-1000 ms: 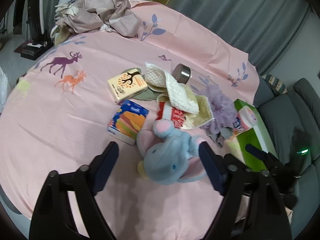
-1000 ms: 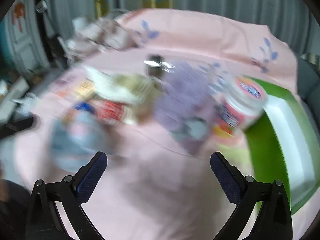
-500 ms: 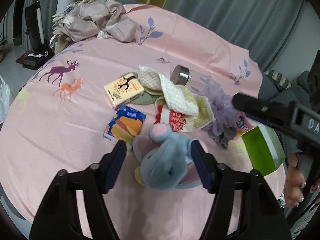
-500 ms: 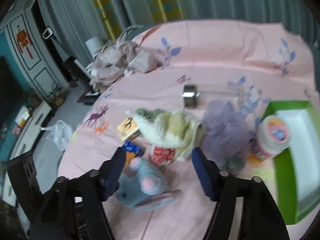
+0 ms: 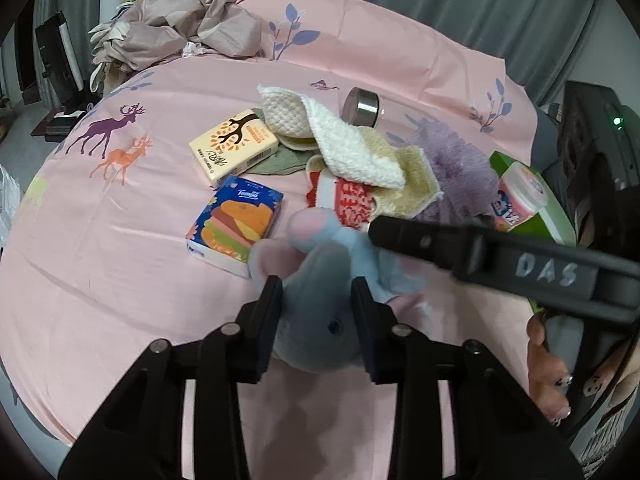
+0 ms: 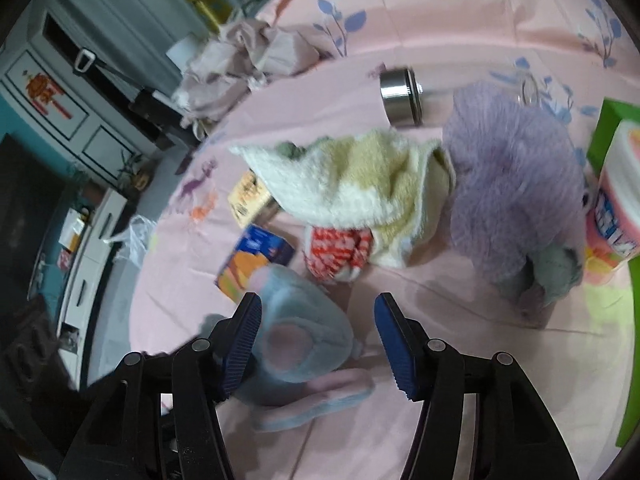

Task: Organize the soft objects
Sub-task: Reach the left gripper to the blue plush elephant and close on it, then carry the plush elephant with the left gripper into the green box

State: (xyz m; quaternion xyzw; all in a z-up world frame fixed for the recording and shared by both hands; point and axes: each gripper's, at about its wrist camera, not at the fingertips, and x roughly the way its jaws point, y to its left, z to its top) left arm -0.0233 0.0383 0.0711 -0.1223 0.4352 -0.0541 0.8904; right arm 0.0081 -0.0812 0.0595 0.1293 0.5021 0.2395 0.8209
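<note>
A home: curtains (image 5: 460, 4), sofa (image 5: 548, 152), sideboard (image 6: 92, 240).

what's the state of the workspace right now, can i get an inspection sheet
surface: pink sheet with deer and leaf prints, wrinkled.
job's things: blue plush elephant; white and yellow towels; purple bath pouf; red and white cloth.
clutter: two tissue packs, steel-capped bottle, pink-lidded jar, green box.
grippers: left gripper has just been closing, pads pressing the elephant; right gripper open around the elephant's other end.
cables: nothing seen.
surroundings: crumpled beige fabric, grey curtains.
</note>
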